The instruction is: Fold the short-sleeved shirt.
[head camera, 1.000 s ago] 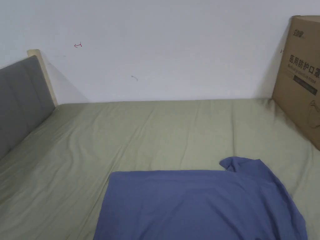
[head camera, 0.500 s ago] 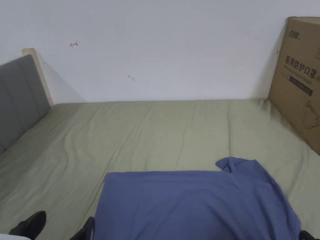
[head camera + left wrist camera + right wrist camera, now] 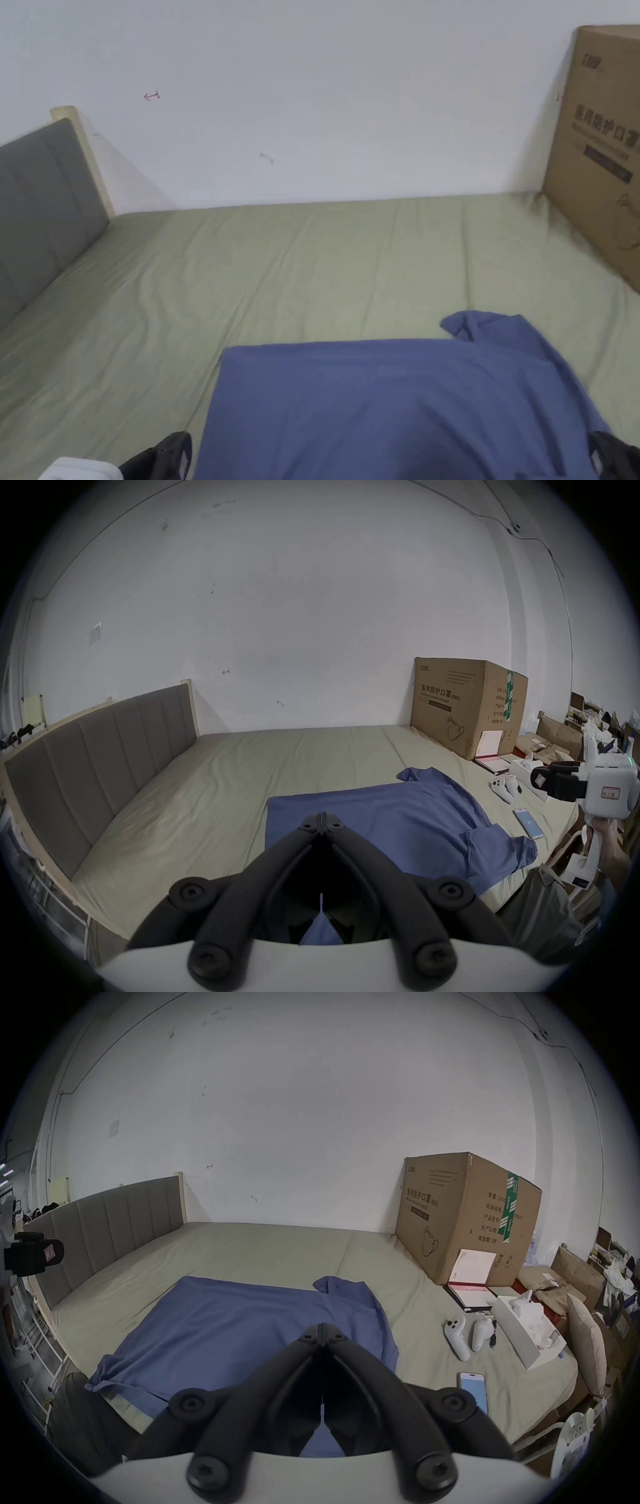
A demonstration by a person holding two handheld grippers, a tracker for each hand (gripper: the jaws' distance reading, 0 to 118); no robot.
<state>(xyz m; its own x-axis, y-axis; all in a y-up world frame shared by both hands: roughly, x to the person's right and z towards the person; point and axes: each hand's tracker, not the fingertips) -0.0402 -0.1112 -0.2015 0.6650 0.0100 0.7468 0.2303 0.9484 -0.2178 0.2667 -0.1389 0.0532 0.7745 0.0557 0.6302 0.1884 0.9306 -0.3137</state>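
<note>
The blue short-sleeved shirt lies spread on the green bed sheet, with one sleeve bunched up at its far right corner. From the left gripper view the shirt reaches the bed's near edge. My left gripper hovers over the shirt's near left part, jaws shut with nothing between them. My right gripper hangs over the shirt near its right side, also shut and holding nothing. The left gripper and right gripper peek in at the bottom of the head view.
A big cardboard box stands on the bed's far right corner. The grey headboard runs along the left. On the sheet right of the shirt lie a phone, two white controllers and a tissue box.
Both grippers have risen into the bottom edge of the head view, where neither showed a second ago. The shirt has not moved.
</note>
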